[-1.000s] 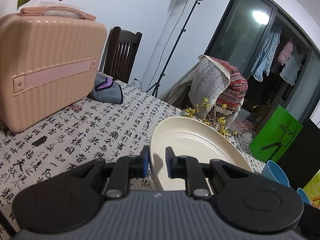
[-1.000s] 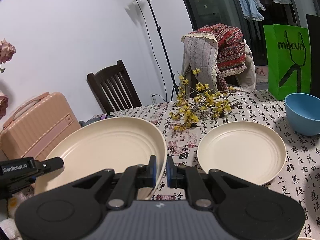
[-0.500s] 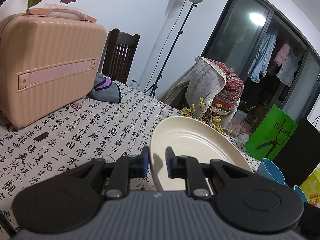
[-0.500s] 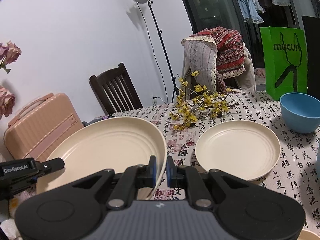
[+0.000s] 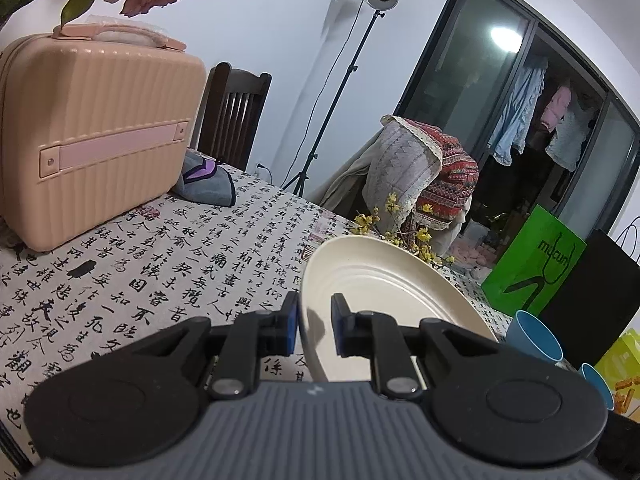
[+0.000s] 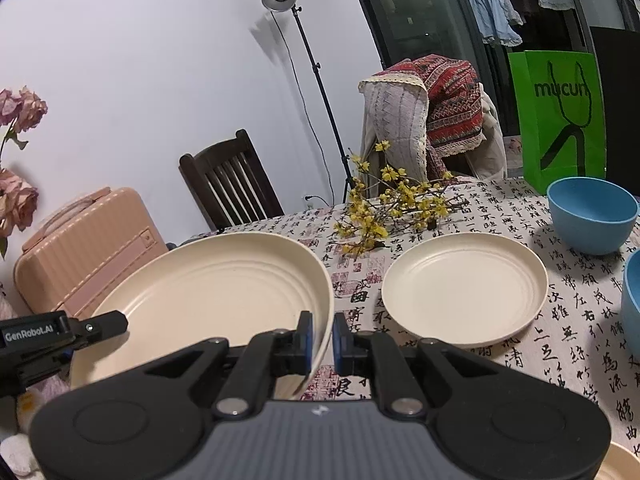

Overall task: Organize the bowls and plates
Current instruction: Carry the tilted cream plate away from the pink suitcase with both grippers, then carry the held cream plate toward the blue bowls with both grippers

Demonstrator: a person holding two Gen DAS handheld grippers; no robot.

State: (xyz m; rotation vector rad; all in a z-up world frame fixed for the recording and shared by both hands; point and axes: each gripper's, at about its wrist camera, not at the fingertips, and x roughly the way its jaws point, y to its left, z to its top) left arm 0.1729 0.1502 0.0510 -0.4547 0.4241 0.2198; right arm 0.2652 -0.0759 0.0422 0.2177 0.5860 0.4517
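Above the table with the black-lettered white cloth, holding up a big round cream plate with ring lines inside, tilted. Left gripper pinching one rim, right gripper squeezing the other rim. Lying flat just beside, a second round cream plate, near a round blue bowl.

from my seat the near rim of the held plate is lost behind the gripper body. second blue bowl gets cut by the right edge, and another cream dish barely peeks in at the bottom right corner.
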